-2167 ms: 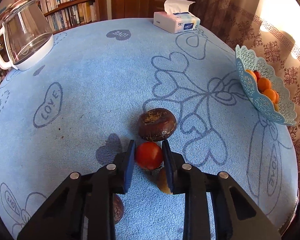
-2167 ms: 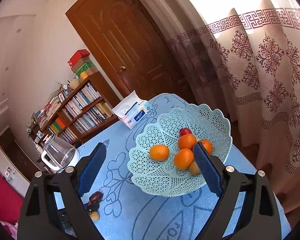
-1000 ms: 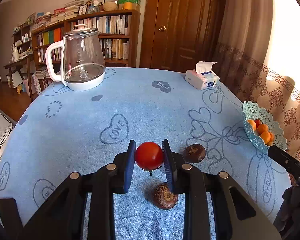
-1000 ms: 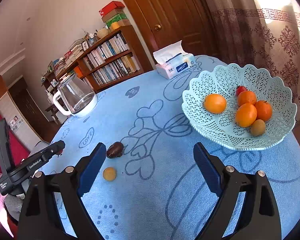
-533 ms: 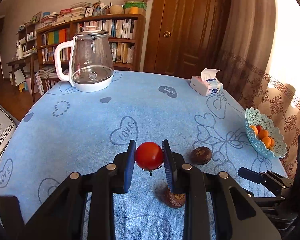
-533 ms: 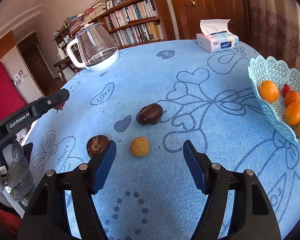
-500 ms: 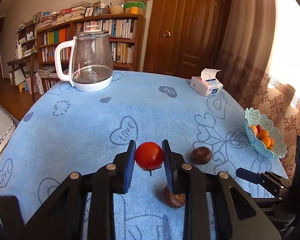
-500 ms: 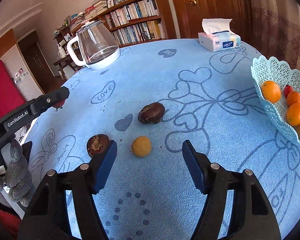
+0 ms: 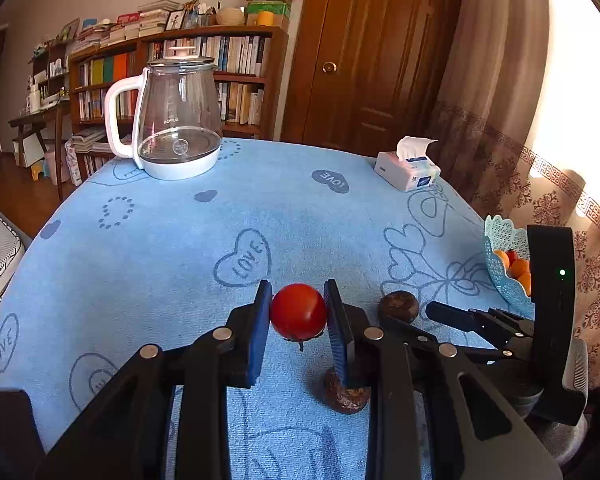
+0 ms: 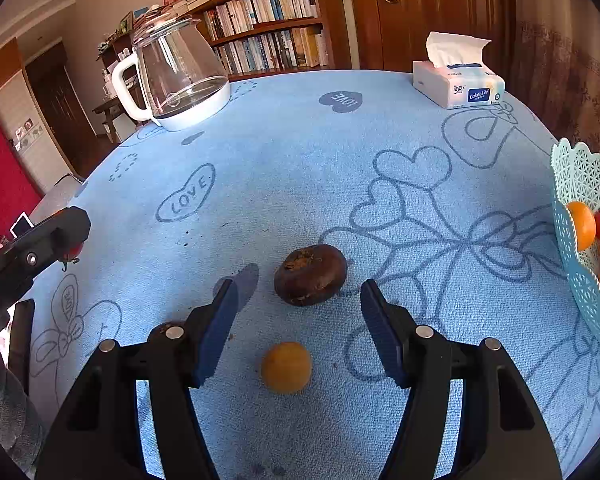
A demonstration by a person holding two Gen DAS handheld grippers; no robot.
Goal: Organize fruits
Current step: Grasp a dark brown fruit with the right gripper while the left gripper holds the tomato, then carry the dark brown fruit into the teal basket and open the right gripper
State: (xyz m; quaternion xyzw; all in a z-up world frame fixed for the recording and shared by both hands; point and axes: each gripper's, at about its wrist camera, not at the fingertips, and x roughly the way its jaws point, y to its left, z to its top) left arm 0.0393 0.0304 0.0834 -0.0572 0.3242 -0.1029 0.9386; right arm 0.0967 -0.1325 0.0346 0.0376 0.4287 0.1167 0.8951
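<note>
My left gripper (image 9: 298, 314) is shut on a red tomato (image 9: 298, 312) and holds it above the blue tablecloth. A dark brown passion fruit (image 9: 346, 394) lies below its right finger and another (image 9: 398, 306) lies farther right. My right gripper (image 10: 300, 320) is open and low over the cloth, with a dark passion fruit (image 10: 310, 274) just ahead of its fingers and a small yellow fruit (image 10: 286, 366) between them. The turquoise fruit basket (image 10: 580, 248) with oranges stands at the right edge. The left gripper (image 10: 66, 244) shows at the left of the right wrist view.
A glass kettle (image 9: 176, 120) stands at the far left of the round table (image 9: 260, 208). A tissue box (image 9: 406, 166) stands at the far right, near the curtain. The basket (image 9: 504, 260) sits near the table's right edge. Bookshelves and a door stand behind.
My right gripper has swung from the basket down to the loose fruits and narrowed its opening a little. My left gripper lifted the tomato off the cloth and now holds it nearly still.
</note>
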